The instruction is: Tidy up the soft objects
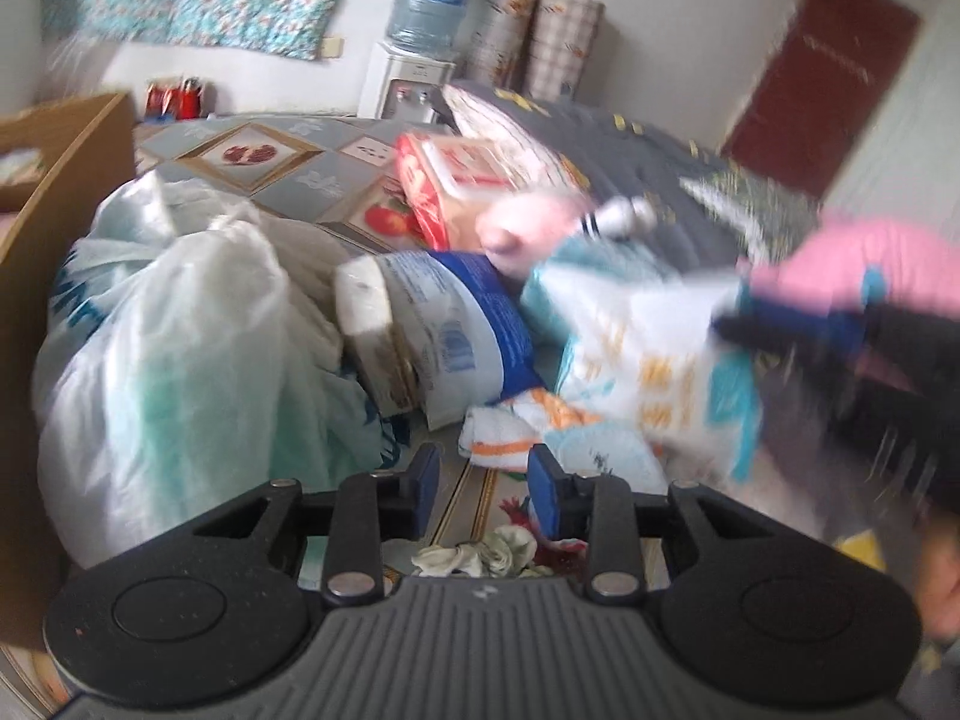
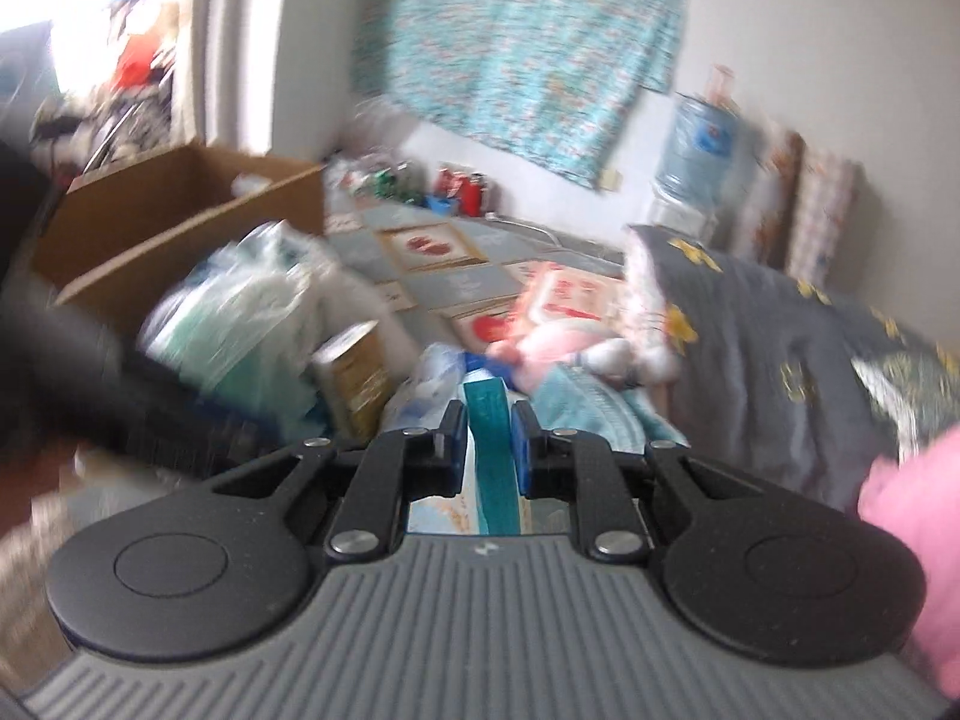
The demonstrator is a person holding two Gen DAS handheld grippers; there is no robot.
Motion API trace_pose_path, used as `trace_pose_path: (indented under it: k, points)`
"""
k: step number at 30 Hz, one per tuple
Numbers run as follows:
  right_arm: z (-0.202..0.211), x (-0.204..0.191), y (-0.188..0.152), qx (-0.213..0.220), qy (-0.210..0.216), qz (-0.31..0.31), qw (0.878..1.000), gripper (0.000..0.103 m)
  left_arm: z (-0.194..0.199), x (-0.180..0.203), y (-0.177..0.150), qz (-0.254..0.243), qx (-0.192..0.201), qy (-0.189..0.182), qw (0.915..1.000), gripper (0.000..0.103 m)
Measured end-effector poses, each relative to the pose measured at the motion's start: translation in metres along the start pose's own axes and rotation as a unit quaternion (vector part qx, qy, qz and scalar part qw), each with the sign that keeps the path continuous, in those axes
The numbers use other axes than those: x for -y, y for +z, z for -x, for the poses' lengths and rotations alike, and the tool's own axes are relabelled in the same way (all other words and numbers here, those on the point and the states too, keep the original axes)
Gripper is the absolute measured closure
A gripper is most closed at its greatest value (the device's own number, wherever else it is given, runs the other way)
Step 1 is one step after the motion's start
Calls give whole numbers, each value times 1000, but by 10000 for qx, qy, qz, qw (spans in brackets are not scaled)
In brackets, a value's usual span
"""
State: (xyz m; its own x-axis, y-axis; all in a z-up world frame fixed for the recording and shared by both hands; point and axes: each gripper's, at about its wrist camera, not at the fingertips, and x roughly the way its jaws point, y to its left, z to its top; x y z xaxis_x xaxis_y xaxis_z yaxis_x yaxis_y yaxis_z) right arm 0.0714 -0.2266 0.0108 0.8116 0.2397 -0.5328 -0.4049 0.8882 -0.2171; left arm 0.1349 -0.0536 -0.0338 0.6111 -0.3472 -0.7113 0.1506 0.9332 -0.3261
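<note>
Currently the right gripper (image 2: pixel 489 438) is clamped on a teal edge strip of a soft package (image 1: pixel 654 360), a white and teal plastic-wrapped pack with orange print. In the left wrist view the pack hangs lifted above the patterned floor mat (image 1: pixel 252 156), with the right gripper's dark body at its upper right corner. The left gripper (image 1: pixel 483 492) hovers low over the mat; its fingers stand slightly apart with nothing between them.

Handling properties, as judged from appearance:
- Weight: probably light. The pack sags only slightly from a single pinch.
- Stiffness: soft and compressible; the wrapper creases readily.
- Surface: glossy film, likely slippery. A pinch on a flat face could slide off.
- Fragility: low, though the film may tear if the pack is swung by one seam.

Recommended hold: keep the grip on the sealed teal edge, where the film is doubled. A second pinch by the left gripper on the opposite lower corner would stop rotation.

Nearby items: a folded orange-striped cloth (image 1: pixel 504 432), a pink plush toy (image 1: pixel 528 228), a white plastic bag (image 1: pixel 180 330), and a cardboard box (image 2: pixel 180 210) well apart at the far left, a likely destination.

Image blur limits finer detail.
</note>
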Motion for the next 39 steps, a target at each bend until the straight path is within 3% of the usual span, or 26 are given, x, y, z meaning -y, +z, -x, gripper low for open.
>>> trace_pose_path:
  k: [3, 9, 18, 21, 24, 28, 34, 36, 39]
  points:
    - [2, -19, -3, 6, 161, 268, 9995, 88, 9, -8, 8, 276, 90, -166, 9994, 57]
    - [3, -52, -10, 2, 425, 659, 9969, 86, 12, -19, 20, 909, 44, -749, 9930, 53]
    - [-8, -66, -21, -8, 752, 594, 9954, 83, -18, -8, 29, 1072, -393, -1178, 9864, 52]
    - [-9, -66, -23, 54, 880, 521, 9947, 82, -30, -5, 31, 1049, -523, -1101, 9870, 58]
    - [-4, -59, -24, 138, 970, 378, 9945, 82, -40, -6, 31, 1018, -675, -979, 9877, 83]
    - [6, -26, -29, 105, 1319, -287, 9908, 77, -43, -8, 30, 965, -696, -1085, 9870, 83]
    - [6, 51, -43, -52, 1841, -2072, 9608, 69, -41, -5, 31, 685, -636, -989, 9907, 86]
    - [1, 73, -46, -57, 1805, -2606, 9484, 57, -40, -5, 31, 618, -624, -980, 9913, 86]
    - [-16, 98, -49, -117, 2011, -3362, 9200, 48, -41, -4, 31, 493, -617, -910, 9927, 86]
